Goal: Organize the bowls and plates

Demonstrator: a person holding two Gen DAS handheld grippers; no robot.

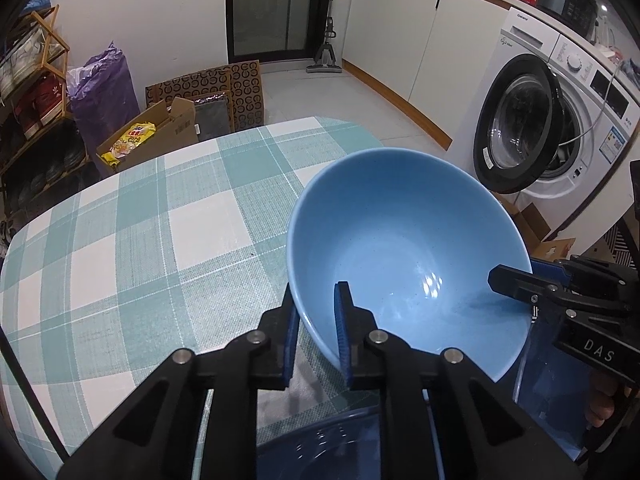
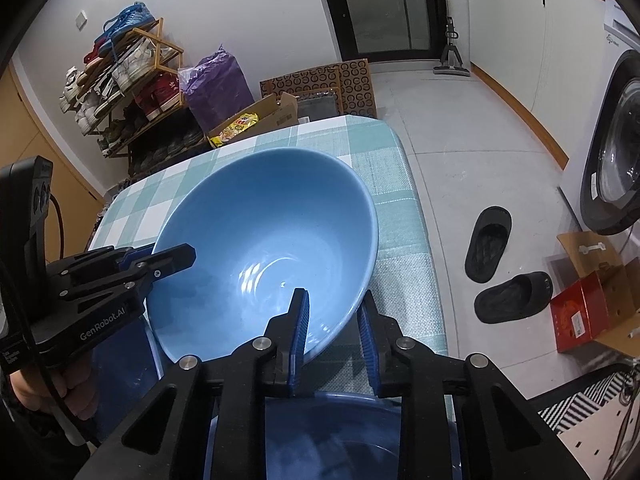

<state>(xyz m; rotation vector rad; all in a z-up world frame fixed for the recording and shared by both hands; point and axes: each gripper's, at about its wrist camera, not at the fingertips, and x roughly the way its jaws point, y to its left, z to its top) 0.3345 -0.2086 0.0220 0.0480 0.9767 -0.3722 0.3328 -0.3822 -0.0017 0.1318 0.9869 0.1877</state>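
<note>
Jointly, left gripper (image 1: 318,332) and right gripper (image 2: 334,336) are clamping the blue bowl's (image 1: 400,232) rim at nine and three o'clock, above the checked table (image 1: 140,220) whose far half is lying open.

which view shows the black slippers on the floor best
The right wrist view: both black slippers lie in full sight on the pale floor, right of the checked table. The left wrist view shows nothing of them; its right side holds the washing machine and the blue bowl.
</note>
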